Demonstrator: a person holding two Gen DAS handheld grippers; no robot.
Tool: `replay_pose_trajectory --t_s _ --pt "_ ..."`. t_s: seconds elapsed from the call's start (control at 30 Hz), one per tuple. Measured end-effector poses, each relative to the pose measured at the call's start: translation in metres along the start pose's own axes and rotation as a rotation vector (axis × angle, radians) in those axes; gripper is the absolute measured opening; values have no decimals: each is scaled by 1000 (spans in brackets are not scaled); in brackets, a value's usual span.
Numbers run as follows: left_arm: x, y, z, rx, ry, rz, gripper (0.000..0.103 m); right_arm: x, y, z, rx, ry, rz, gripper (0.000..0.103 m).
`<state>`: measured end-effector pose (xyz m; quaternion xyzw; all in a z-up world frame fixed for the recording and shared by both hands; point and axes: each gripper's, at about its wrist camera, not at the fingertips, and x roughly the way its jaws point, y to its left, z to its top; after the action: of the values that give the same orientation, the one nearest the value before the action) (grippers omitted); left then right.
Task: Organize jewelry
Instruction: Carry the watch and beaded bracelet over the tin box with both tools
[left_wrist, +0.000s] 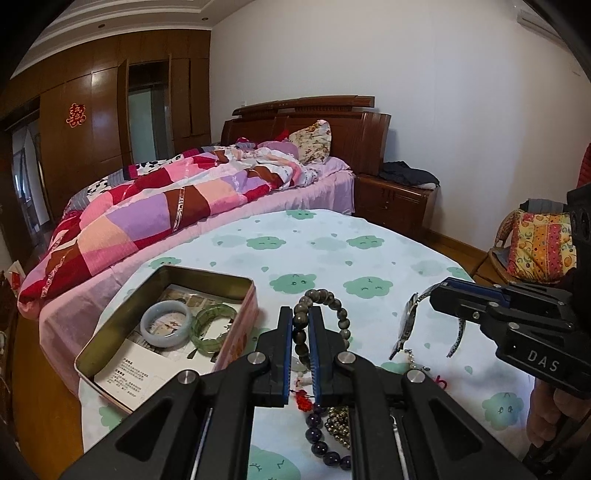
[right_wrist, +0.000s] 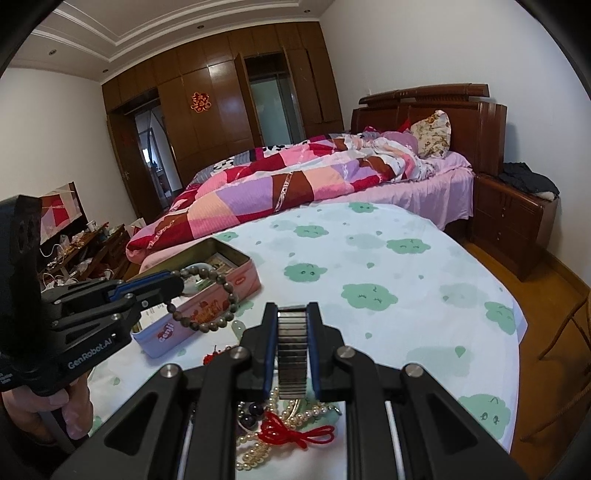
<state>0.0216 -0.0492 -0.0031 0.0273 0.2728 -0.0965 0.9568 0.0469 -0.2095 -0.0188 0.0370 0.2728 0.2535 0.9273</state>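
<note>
My left gripper (left_wrist: 302, 314) is shut on a brown bead bracelet (left_wrist: 334, 304) and holds it above the table, just right of the open pink tin (left_wrist: 236, 332); it also shows in the right wrist view (right_wrist: 179, 282) with the bracelet (right_wrist: 225, 291) hanging from it. The tin holds a pale jade bangle (left_wrist: 166, 325) and a green bangle (left_wrist: 210, 328). My right gripper (right_wrist: 291, 314) is shut on the metal band of a wristwatch (right_wrist: 291, 354); the left wrist view shows the gripper (left_wrist: 436, 291) and the watch (left_wrist: 408, 325) lifted off the cloth.
Loose jewelry lies on the cloud-print tablecloth (right_wrist: 406, 280) under the grippers: purple beads (left_wrist: 325, 446), gold beads (left_wrist: 338, 424), a pearl string (right_wrist: 258, 443), a red cord (right_wrist: 291, 434). A bed (right_wrist: 295, 177) stands behind, a nightstand (right_wrist: 513, 221) to the right.
</note>
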Motion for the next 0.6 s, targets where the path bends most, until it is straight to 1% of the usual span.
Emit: replay_pose_trajectory --t_s 0.33,0.6 --pt "-6 12 4 -29 -17 11 7 5 15 7 -24 -5 11 18" --pt "-11 18 5 -50 -28 12 7 13 26 12 -47 13 20 18"
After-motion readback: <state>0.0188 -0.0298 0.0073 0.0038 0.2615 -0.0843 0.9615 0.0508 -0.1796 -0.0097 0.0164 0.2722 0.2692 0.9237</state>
